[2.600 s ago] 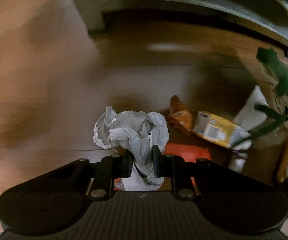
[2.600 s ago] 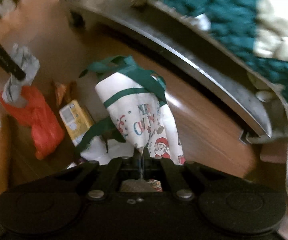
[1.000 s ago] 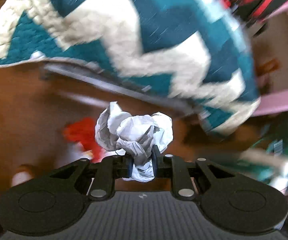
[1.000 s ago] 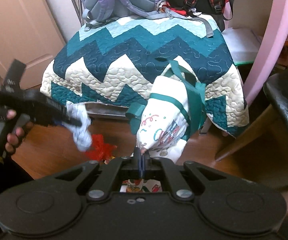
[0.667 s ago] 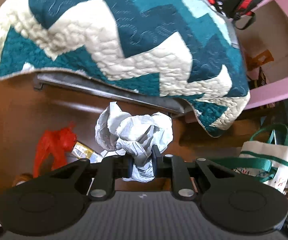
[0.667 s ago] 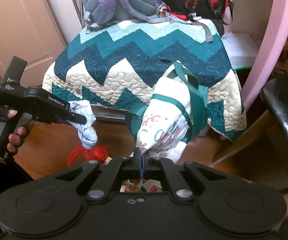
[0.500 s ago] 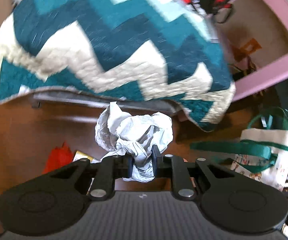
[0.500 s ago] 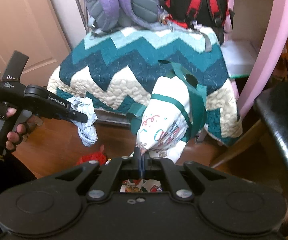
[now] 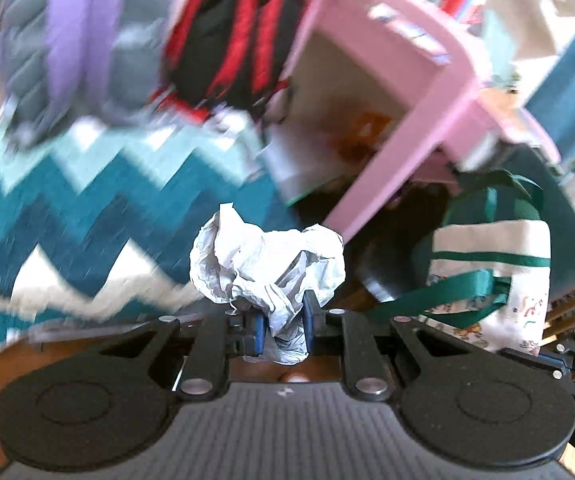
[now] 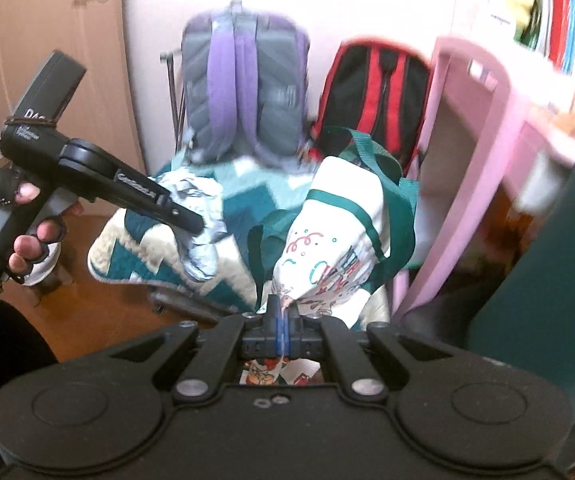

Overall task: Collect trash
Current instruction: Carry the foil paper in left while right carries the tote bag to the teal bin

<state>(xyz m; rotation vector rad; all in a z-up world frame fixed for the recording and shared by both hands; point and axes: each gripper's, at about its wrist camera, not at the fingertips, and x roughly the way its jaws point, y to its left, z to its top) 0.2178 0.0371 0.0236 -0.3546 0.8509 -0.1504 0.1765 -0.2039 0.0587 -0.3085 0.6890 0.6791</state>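
The left gripper has its fingers clamped on a crumpled paper, held up in the air. The right gripper pinches the edge of a white bag with green straps. Behind them lie a zigzag quilt, two backpacks and a pink shelf.
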